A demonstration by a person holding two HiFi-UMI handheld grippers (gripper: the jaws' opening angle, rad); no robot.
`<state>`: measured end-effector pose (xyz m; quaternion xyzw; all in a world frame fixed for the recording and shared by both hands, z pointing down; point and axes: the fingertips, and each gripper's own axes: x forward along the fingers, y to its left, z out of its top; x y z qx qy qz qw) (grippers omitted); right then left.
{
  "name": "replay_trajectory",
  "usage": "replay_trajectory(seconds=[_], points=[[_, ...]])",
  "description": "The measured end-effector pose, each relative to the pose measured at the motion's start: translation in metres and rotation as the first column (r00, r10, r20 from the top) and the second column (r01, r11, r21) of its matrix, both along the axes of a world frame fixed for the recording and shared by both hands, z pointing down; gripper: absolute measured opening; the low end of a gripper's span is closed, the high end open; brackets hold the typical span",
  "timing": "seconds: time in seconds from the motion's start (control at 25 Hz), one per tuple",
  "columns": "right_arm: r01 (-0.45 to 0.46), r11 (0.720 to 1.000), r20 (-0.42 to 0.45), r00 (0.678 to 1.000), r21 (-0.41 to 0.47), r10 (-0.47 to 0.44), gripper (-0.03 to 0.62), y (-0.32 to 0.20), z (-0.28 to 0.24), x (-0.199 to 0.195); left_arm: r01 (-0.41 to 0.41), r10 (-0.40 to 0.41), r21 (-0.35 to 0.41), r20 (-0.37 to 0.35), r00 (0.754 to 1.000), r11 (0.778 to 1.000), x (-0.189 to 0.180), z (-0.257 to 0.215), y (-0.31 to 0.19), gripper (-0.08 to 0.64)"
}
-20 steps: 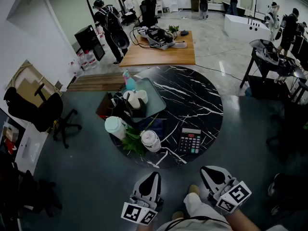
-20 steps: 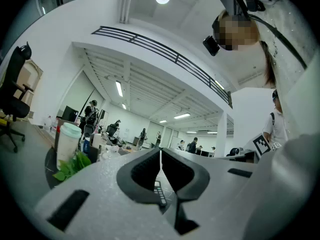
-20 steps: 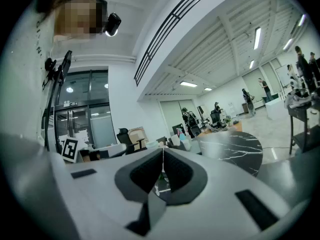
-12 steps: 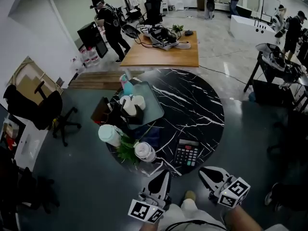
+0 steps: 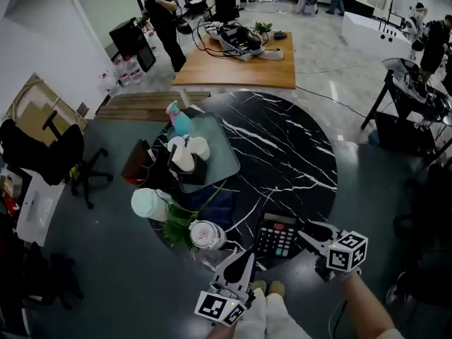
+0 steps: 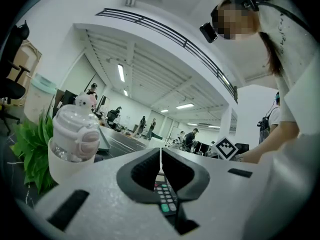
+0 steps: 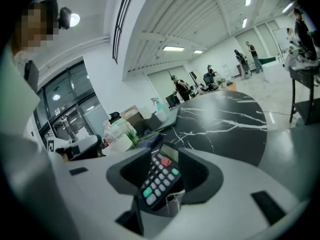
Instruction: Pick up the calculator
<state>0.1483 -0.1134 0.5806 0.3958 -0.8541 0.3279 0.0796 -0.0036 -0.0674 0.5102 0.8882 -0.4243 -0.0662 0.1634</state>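
Observation:
The calculator (image 5: 277,237), black with grey keys and a few coloured ones, lies flat near the front edge of the round black marble table (image 5: 282,154). My right gripper (image 5: 302,230) reaches in from the right with its tips at the calculator's right edge. In the right gripper view the calculator (image 7: 161,178) shows between the open jaws of the right gripper (image 7: 164,151), still lying on the table. My left gripper (image 5: 248,254) hangs shut just below the table's front edge. In the left gripper view the left gripper (image 6: 160,154) has its jaws together, with the calculator (image 6: 165,200) showing past them.
Left of the calculator stand a clear lidded jar (image 5: 205,235), a green plant (image 5: 180,221) and a white cup (image 5: 150,205). A grey tray (image 5: 226,157) with cups and a spray bottle (image 5: 176,122) sits behind them. Beyond are a wooden table (image 5: 236,66), an office chair (image 5: 49,154) and several people.
The table has drawn nearer in the head view. My right gripper has moved up and left to the calculator's right edge. The left gripper has come up close under the table's front edge.

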Motion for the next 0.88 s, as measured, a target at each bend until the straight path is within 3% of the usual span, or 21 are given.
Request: replay_trajectory(seconds=[0.24,0.4,0.52,0.64,0.88], points=[[0.096,0.981,-0.008,0.995,-0.166,-0.098,0.182,-0.025,0.048,0.000,0.034,-0.033,-0.028,0.008,0.999,0.999,-0.008,0.031,-0.016,0.017],[0.158,0.963,-0.001,0.987,-0.220,-0.162,0.196,-0.034,0.060,-0.005,0.036,-0.036,-0.013,0.021,0.999,0.999,-0.003,0.040,-0.027,0.017],[0.197,0.946,0.056,0.980,-0.257,-0.189,0.196,-0.043,0.060,-0.012,0.039,-0.039,-0.012,0.024,0.999,0.999,-0.002,0.047,-0.030,0.017],[0.244,0.916,0.107,0.969,-0.318,-0.221,0.196,-0.045,0.063,-0.019,0.054,-0.054,-0.018,0.013,0.998,0.998,-0.003,0.054,-0.029,0.017],[0.363,0.828,0.118,0.931,-0.427,-0.347,0.195,-0.038,0.072,-0.027,0.080,-0.079,-0.011,0.024,0.997,0.997,-0.003,0.060,-0.036,0.017]])
